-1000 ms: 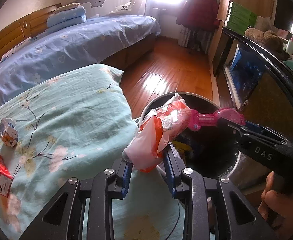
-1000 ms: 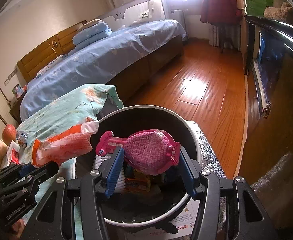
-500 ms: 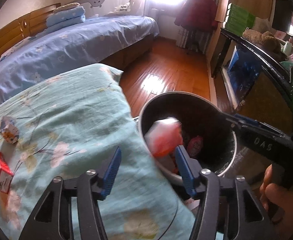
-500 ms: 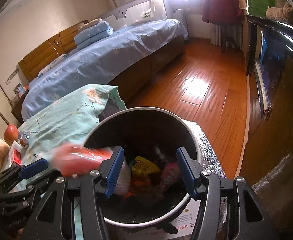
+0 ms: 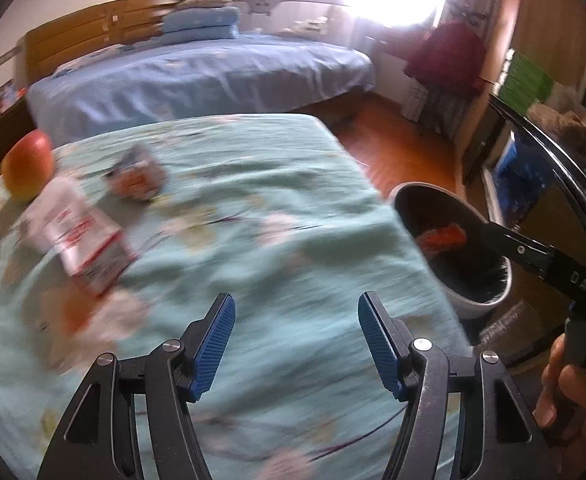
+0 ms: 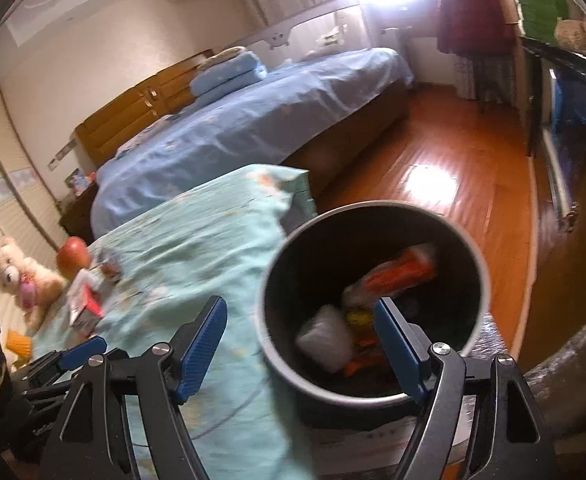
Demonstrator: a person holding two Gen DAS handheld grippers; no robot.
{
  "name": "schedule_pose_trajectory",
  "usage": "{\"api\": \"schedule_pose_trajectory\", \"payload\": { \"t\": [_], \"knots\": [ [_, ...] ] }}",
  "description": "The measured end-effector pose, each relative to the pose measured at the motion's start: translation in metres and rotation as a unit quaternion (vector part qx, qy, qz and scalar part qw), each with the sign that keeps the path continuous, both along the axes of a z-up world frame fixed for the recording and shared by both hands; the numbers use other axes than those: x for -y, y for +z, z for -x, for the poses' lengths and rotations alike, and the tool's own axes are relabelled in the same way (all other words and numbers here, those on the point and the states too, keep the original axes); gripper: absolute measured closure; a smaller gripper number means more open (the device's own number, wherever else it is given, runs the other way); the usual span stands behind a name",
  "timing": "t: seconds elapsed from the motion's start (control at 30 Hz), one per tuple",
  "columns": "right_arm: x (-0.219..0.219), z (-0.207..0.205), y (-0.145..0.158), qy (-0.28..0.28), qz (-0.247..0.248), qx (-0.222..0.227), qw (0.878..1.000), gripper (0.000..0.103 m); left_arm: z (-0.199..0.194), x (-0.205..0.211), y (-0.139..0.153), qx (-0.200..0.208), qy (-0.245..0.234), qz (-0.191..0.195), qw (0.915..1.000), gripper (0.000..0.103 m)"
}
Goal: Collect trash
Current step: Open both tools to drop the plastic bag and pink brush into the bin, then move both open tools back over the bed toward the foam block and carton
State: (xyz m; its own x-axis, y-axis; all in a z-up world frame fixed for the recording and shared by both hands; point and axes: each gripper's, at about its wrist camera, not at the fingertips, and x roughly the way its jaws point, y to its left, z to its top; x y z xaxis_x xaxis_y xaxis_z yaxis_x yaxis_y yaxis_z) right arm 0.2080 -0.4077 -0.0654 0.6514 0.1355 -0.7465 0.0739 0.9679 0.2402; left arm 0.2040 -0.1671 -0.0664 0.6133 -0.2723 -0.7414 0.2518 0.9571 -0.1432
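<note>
While the orange-and-white wrapper [image 6: 397,276] lies inside the round bin [image 6: 481,264] beside the floral-covered table [image 5: 253,240], both grippers have just been opening. Left gripper [image 5: 297,340] gapes empty above the cloth; right gripper [image 6: 301,344] gapes empty at the bin's rim. A red-and-white carton [image 5: 81,240] and an apple [image 5: 27,168] rest on the cloth.

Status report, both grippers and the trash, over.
Left gripper and right gripper just opened, empty. Orange wrapper in bin. Cartons wait on bedspread. Nothing blocking.
</note>
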Motion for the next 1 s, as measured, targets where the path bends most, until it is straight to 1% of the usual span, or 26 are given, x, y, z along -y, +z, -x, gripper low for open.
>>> {"api": "schedule_pose_trajectory", "payload": {
  "t": [0.33,0.57,0.7,0.8,1.0],
  "knots": [
    [-0.076,0.001,-0.012,0.082,-0.022,-0.015,0.996,0.025,0.028,-0.082,0.005,0.006,0.077,-0.001,0.997,0.039],
    [-0.136,-0.001,-0.02,0.149,-0.021,-0.024,0.988,0.025,0.039,-0.131,0.008,0.005,0.129,-0.004,0.9916,0.039],
    [-0.163,-0.004,-0.025,0.178,-0.021,-0.031,0.983,0.025,0.041,-0.157,0.007,0.001,0.153,-0.005,0.9883,0.039],
    [-0.181,-0.008,-0.03,0.2,-0.022,-0.036,0.979,0.025,0.036,-0.169,0.006,-0.002,0.159,-0.013,0.9872,0.039],
    [-0.211,-0.019,-0.038,0.242,-0.015,-0.046,0.969,0.025,0.013,-0.191,0.0,-0.008,0.153,-0.027,0.9879,0.039]
  ]
}}
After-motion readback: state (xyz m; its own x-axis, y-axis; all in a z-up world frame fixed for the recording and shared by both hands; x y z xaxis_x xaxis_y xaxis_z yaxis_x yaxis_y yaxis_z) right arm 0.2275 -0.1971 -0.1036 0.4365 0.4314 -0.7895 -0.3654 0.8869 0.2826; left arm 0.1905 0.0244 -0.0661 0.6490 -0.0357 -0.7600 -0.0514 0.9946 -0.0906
